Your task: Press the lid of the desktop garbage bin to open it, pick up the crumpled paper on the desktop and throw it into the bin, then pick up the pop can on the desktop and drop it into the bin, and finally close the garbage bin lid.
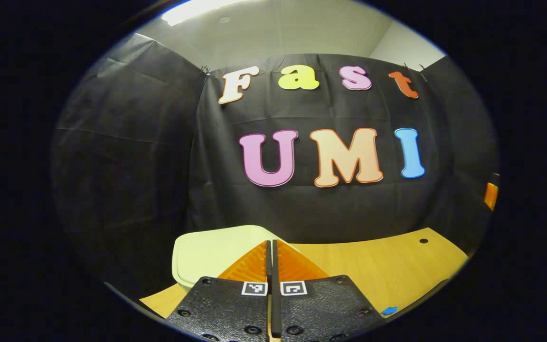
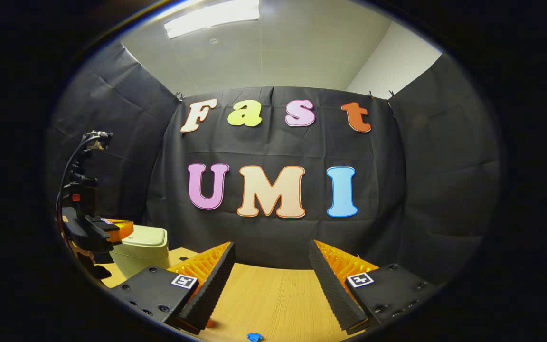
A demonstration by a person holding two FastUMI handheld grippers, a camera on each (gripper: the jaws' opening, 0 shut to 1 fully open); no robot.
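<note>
— So where is the left gripper at this moment?

— Over the garbage bin. In the left gripper view its two fingers are pressed flat together with nothing between them, their tips lying across the pale green lid's right part. Whether they touch the lid I cannot tell.

— And the bin itself?

— Lid down, standing on the wooden tabletop close to the booth's black cloth wall. In the right gripper view the same garbage bin sits at the far left, with the left gripper hanging just over its near edge.

— What about the right gripper?

— Its fingers are spread wide apart and hold nothing; bare tabletop lies between them.

— Anything else down there?

— A small blue mark on the wood near the bottom edge, and a dark hole in the tabletop in the left gripper view.
</note>
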